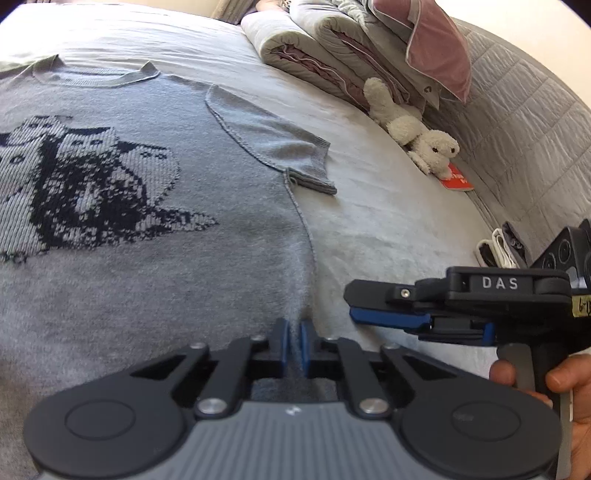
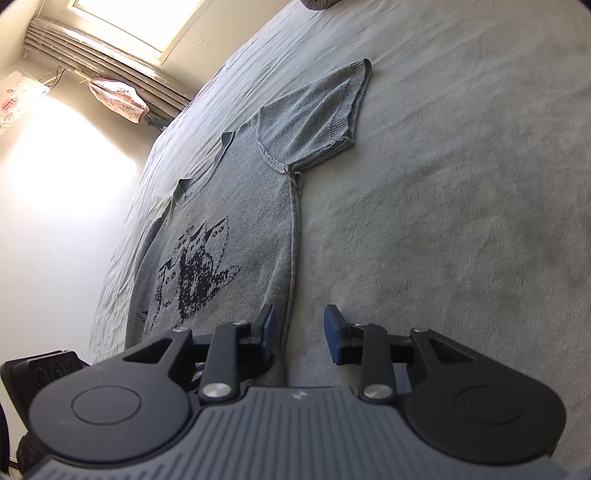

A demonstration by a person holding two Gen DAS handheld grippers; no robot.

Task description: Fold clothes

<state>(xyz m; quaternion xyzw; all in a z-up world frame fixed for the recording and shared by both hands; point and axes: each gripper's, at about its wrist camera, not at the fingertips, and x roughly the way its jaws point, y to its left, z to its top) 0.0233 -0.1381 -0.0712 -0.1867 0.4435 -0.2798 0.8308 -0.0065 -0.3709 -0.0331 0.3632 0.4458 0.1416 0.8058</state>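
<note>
Grey knit tee (image 1: 155, 192) with the dark cat print lies flat on the bed (image 1: 388, 221). Left claw (image 1: 294, 345) is pinched shut on its hem edge. Right claw (image 2: 300, 332) hangs open, straddling the side seam. Only the left view catches the plush dog (image 1: 417, 140) and folded blankets (image 1: 332, 48), upper right; only the right one shows the window (image 2: 136, 22), upper left.

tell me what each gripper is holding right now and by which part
The left gripper is shut on the grey knit t-shirt, pinching its side edge near the hem. The right gripper is open and holds nothing.
</note>
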